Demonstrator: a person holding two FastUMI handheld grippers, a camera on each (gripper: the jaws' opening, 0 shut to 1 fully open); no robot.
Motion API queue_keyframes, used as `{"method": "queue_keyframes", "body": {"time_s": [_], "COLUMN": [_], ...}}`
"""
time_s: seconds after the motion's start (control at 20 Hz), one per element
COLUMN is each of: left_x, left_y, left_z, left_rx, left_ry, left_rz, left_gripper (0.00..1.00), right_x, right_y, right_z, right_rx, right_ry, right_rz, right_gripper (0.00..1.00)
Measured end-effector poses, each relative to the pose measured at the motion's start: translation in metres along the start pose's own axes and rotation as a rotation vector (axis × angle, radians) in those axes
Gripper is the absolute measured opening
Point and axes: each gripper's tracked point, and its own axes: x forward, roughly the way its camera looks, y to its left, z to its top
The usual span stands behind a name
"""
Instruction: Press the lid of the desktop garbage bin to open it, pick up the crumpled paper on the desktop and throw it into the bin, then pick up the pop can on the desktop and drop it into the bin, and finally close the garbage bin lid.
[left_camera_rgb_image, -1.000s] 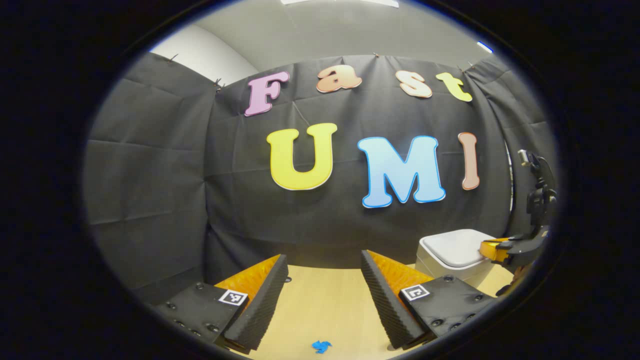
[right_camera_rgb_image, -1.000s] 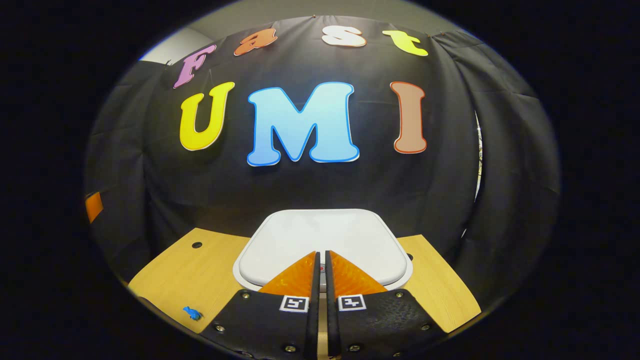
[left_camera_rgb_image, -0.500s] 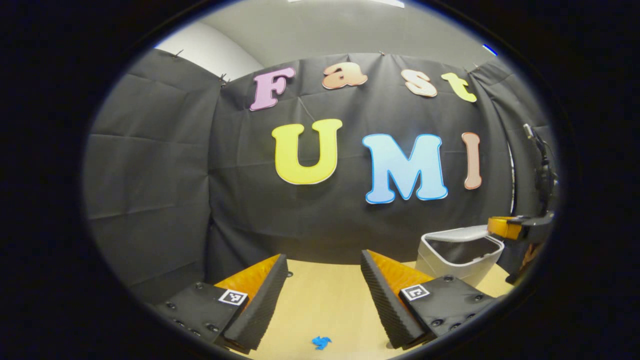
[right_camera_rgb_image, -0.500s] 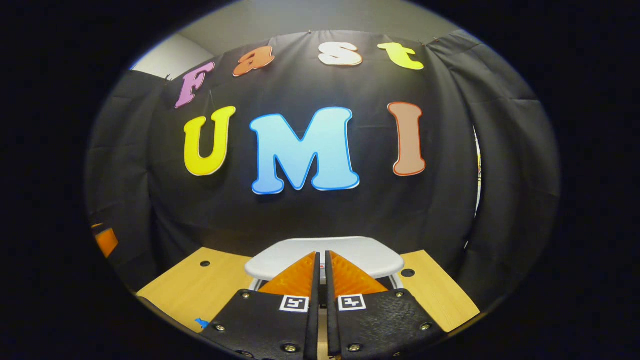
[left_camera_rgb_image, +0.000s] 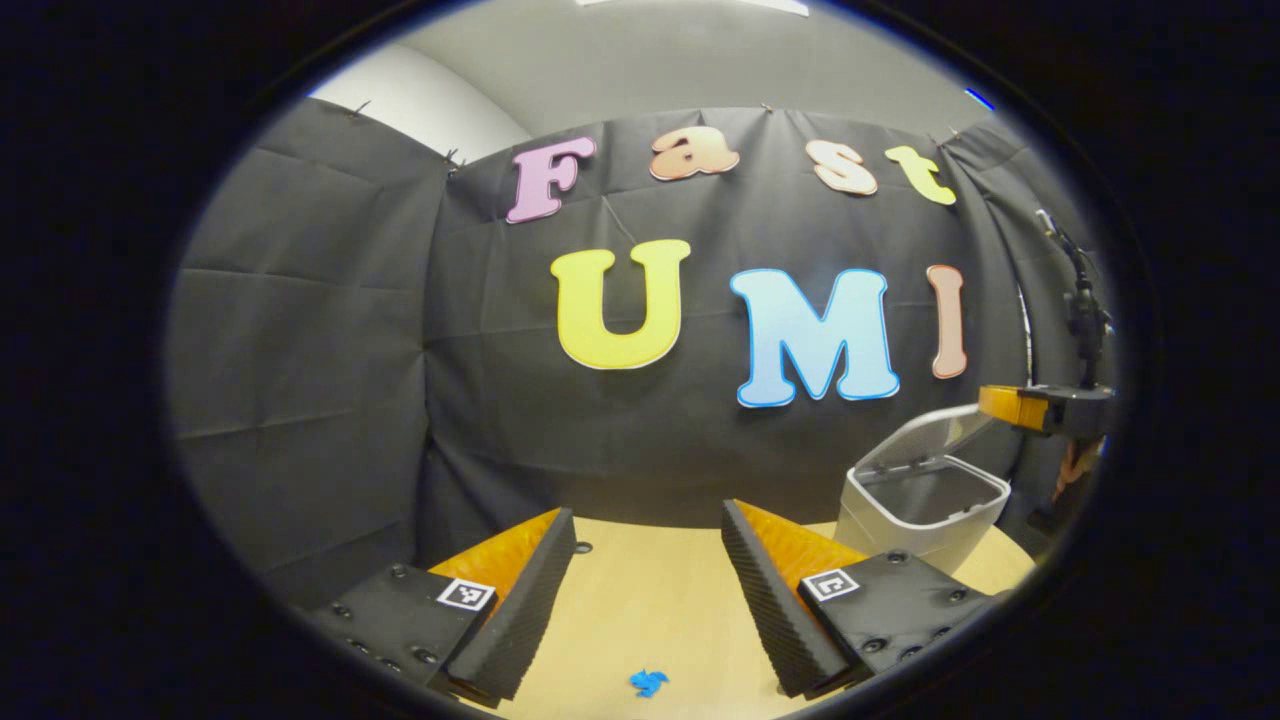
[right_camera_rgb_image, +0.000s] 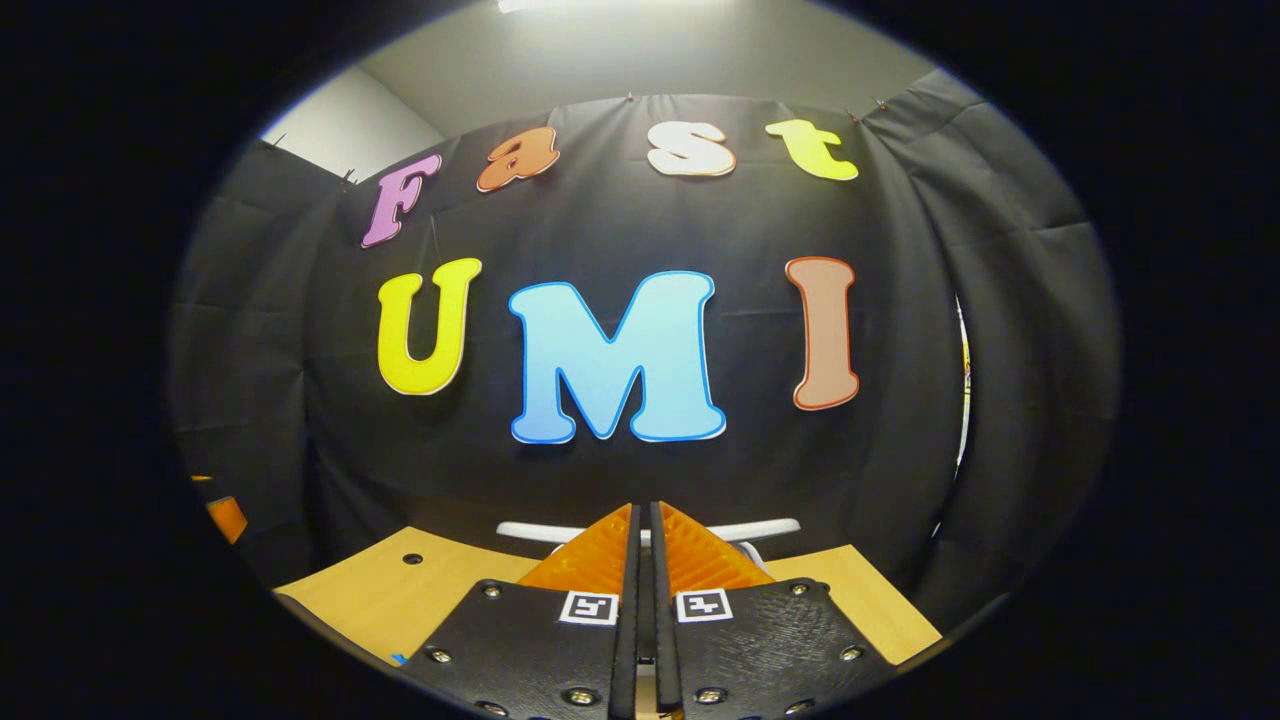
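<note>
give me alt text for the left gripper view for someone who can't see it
A white desktop bin stands at the right on a wooden desk with its lid tilted up and open, the right gripper hovering shut beside the lid. In the foreground the left gripper is open above the desk, with a small blue paper scrap lying near the bottom edge.

The bin's lid (left_camera_rgb_image: 925, 436) has swung up open, and the right gripper (left_camera_rgb_image: 1005, 403) has risen above it.

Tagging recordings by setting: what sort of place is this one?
Most likely a staged recording booth, not a home: black cloth walls close in a light wooden desktop holding a white desktop bin with its lid up.
</note>
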Motion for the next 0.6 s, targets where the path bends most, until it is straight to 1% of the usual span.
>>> {"method": "queue_keyframes", "body": {"time_s": [0.15,0.25,0.45,0.5,0.6], "left_x": [-0.003,-0.001,0.0,0.001,0.006], "left_y": [0.003,0.006,0.018,0.021,0.025], "left_z": [-0.006,-0.019,-0.07,-0.084,-0.115], "left_rx": [0.031,0.036,0.04,0.04,0.023], "left_ry": [0.002,0.019,0.101,0.122,0.173], "left_rz": [-0.002,-0.006,-0.011,-0.009,-0.008], "left_gripper": [1.0,1.0,1.0,0.96,0.96], "right_x": [-0.002,-0.006,-0.019,-0.024,-0.032], "right_y": [-0.001,0.001,0.009,0.01,0.01], "right_z": [0.003,0.006,0.012,0.017,0.025], "right_rx": [0.01,0.028,0.051,0.058,0.075], "right_ry": [-0.006,-0.011,-0.012,-0.014,-0.018], "right_rz": [0.002,0.001,0.027,0.03,0.034], "right_gripper": [0.07,0.07,0.07,0.07,0.07]}}
